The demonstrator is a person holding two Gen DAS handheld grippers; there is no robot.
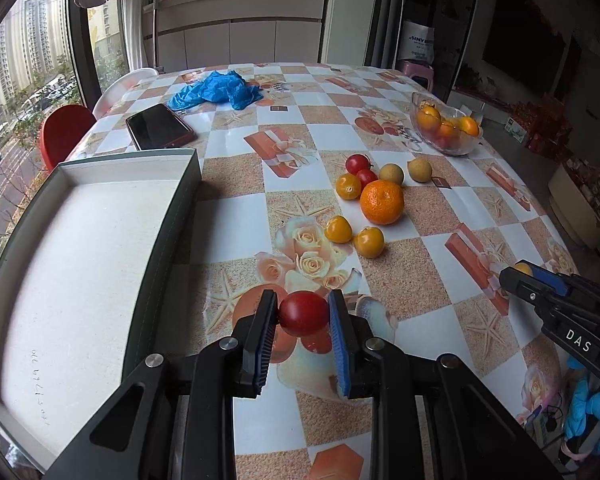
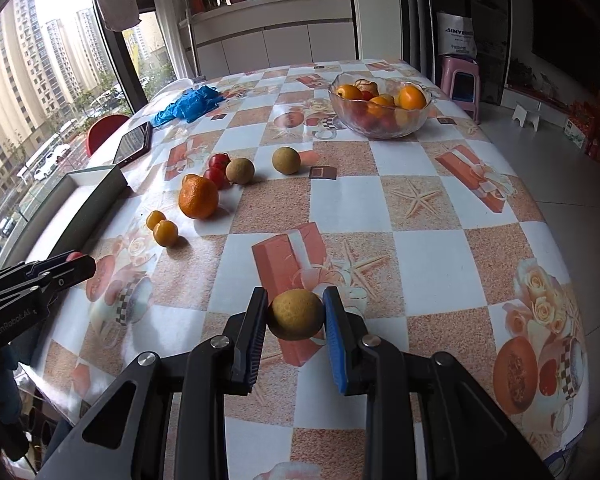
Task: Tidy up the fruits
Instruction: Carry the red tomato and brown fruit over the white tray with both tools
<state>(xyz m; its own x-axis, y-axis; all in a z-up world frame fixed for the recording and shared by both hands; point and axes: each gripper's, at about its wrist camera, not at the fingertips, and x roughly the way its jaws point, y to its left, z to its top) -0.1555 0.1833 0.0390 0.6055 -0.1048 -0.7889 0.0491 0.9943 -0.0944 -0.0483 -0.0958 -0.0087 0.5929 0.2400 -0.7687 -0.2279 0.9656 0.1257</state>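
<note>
Your left gripper pinches a smooth, glossy red tomato between its ribbed fingers above the counter; your right gripper clamps a round, matte tan longan.

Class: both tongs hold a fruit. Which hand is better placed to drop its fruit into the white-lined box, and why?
Left. Its tongs, shut on the red fruit, sit right beside the box; the right tongs, holding a tan fruit, are farther across the table.
</note>
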